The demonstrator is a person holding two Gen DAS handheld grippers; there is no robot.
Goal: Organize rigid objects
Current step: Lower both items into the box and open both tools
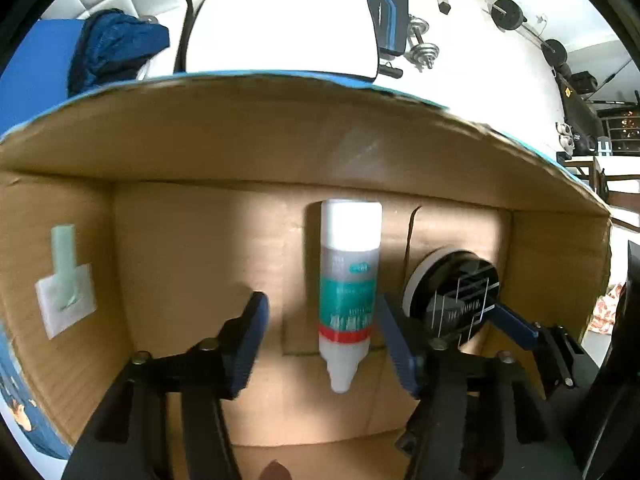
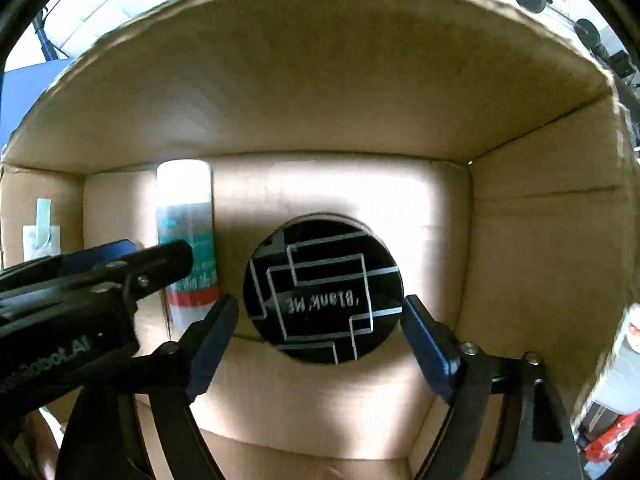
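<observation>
A white squeeze bottle [image 1: 347,280] with a teal and red label lies on the floor of a cardboard box [image 1: 280,140], nozzle towards me. My left gripper [image 1: 320,328] is open, its blue fingers on either side of the bottle, apart from it. A round black case [image 2: 323,289] with silver lines lies to the bottle's right; it also shows in the left wrist view [image 1: 456,292]. My right gripper [image 2: 320,328] is open, fingers flanking the case without touching. The bottle also shows in the right wrist view [image 2: 185,232], partly hidden by the left gripper.
The box walls [image 2: 540,240] close in on all sides. A white and pale green piece [image 1: 66,292] is stuck to the left wall. Outside the box are a blue cloth [image 1: 116,48], a bench and dumbbells [image 1: 424,50].
</observation>
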